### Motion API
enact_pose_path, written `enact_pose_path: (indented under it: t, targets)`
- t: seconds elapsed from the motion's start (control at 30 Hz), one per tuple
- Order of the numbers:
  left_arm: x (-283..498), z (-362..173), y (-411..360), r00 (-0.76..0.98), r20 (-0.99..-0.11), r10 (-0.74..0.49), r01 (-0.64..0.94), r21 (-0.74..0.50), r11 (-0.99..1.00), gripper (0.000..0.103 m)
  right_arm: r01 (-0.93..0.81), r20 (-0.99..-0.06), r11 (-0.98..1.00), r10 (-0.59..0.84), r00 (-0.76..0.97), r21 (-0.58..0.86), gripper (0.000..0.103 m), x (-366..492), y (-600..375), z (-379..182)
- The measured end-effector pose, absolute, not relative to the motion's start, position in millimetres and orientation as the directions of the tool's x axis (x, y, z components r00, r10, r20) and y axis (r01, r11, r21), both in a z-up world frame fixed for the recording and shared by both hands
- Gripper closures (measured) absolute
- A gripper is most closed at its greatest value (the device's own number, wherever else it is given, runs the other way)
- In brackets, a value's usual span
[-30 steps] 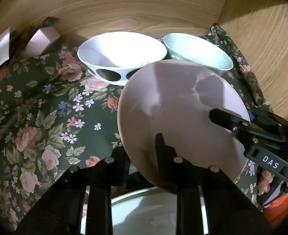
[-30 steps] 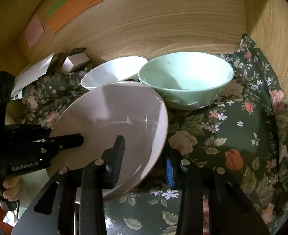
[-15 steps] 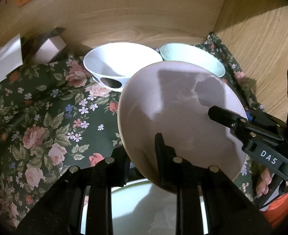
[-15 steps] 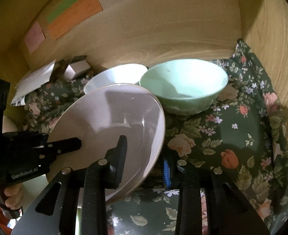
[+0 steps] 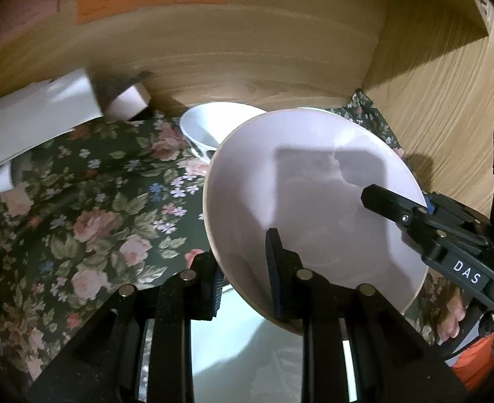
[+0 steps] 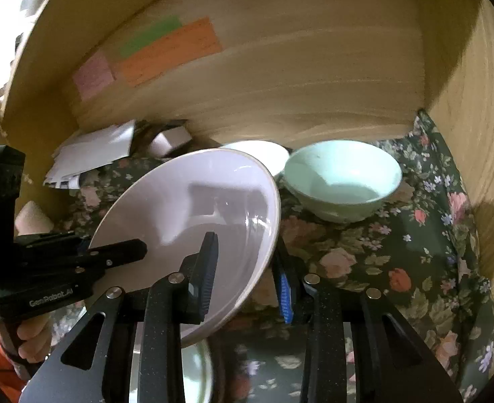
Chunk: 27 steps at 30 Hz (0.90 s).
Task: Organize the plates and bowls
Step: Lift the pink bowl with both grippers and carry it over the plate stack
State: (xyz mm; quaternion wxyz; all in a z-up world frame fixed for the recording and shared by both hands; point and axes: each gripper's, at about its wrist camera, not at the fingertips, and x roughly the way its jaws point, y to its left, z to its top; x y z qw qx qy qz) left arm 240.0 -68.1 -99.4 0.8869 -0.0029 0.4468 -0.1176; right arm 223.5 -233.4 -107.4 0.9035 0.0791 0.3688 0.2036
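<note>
A pale lilac plate [image 5: 314, 181] hangs tilted above the floral cloth [image 5: 89, 208], held by both grippers. My left gripper [image 5: 243, 268] is shut on its near left rim, one finger inside the plate and one beneath. My right gripper [image 6: 245, 278] is shut on the opposite rim and shows in the left wrist view as the right gripper [image 5: 398, 201]. In the right wrist view the plate [image 6: 193, 215] is in front of a white bowl [image 6: 263, 154], with a mint bowl [image 6: 341, 178] to the right. The left wrist view shows only part of the white bowl [image 5: 210, 127].
Wooden walls close the back and the right side. Papers [image 6: 92, 154] and a small box [image 5: 126, 100] lie at the back left. Sticky notes [image 6: 166, 50] hang on the back wall. A pale dish [image 5: 247, 352] lies under the lifted plate.
Both grippers have risen with the plate between them. The bowls now sit lower and farther off, and the plate hides the mint bowl in the left wrist view.
</note>
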Motion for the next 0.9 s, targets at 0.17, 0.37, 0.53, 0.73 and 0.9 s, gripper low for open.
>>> enact_pose_path:
  t: [0.17, 0.37, 0.53, 0.73, 0.9]
  targets:
    - [223.0, -89.4, -50.8, 0.598, -0.776, -0.199, 0.187, -0.107, 0.977, 0.08, -0.337, -0.624, 0.898, 0.439, 0.647, 0.282, 0.074, 211.9, -217.0, -98.8]
    - [202.2, -80.2, -26.3, 0.625, -0.759, -0.18, 0.155, -0.105, 0.982, 0.08, -0.377, -0.612, 0.886, 0.461, 0.643, 0.271, 0.074, 197.7, -195.3, -90.4]
    - [186.4, -77.4, -3.5, 0.638, -0.754, -0.16, 0.121, -0.106, 0.987, 0.08, -0.41, -0.609, 0.87, 0.487, 0.627, 0.274, 0.074, 187.4, -175.0, -86.3]
    - [166.8, -74.9, 26.2, 0.655, -0.744, -0.131, 0.077, -0.107, 0.991, 0.08, -0.454, -0.61, 0.849, 0.516, 0.602, 0.271, 0.074, 179.5, -147.0, -86.0]
    - [149.2, -73.7, 49.5, 0.67, -0.734, -0.11, 0.039, -0.114, 0.993, 0.08, -0.495, -0.612, 0.828, 0.539, 0.579, 0.261, 0.074, 172.0, -124.9, -86.2]
